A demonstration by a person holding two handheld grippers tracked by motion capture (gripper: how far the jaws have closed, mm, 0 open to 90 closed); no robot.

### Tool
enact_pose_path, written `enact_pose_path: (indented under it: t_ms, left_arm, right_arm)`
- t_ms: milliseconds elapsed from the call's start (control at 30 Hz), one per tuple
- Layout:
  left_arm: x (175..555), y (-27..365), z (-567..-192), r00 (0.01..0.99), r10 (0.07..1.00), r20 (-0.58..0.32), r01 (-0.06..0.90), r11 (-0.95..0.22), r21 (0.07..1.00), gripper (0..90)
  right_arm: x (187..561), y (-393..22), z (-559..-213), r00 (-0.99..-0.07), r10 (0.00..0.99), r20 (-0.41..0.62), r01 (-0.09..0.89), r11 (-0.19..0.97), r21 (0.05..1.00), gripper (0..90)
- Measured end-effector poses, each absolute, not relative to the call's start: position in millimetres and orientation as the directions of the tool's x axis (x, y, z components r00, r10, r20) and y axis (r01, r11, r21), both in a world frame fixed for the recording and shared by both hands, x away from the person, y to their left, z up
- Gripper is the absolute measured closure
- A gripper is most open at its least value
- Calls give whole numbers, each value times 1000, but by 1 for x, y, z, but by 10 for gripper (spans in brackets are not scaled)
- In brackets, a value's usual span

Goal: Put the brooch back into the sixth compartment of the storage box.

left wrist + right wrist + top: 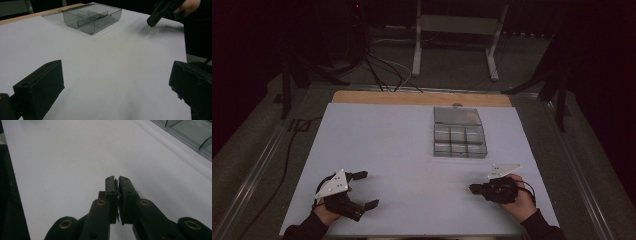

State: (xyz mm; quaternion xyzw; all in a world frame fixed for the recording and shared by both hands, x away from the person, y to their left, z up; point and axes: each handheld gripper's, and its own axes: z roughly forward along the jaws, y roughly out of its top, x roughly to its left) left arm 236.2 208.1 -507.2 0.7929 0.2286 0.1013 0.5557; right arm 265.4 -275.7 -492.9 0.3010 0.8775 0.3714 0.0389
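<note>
Dimly lit room with grey carpeted floor [452,65], black cables [382,70] trailing beyond a white-topped table [377,140], pale metal frame legs [455,37] standing behind.

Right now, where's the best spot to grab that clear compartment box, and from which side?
Probably the near wall of the clear compartment box, taken from above with one finger outside and one inside a cell. It sits flat and open-topped with thin upright walls, too broad to span whole. The open left gripper is ready; the right gripper is shut.
</note>
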Motion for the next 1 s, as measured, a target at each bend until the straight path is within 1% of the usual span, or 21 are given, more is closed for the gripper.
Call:
enact_pose_path:
  t_ms: [633, 1000]
  left_arm:
    - [237, 208, -507, 875, 474, -100, 253, -271, 929, 11]
    - [238, 208, -508, 876, 471, -104, 255, -269, 929, 11]
  right_arm:
    - [276, -270, -479, -810, 570, 140, 499, 542, 677, 864]
    - [284, -273, -467, -797, 590, 126, 498, 525, 690, 864]
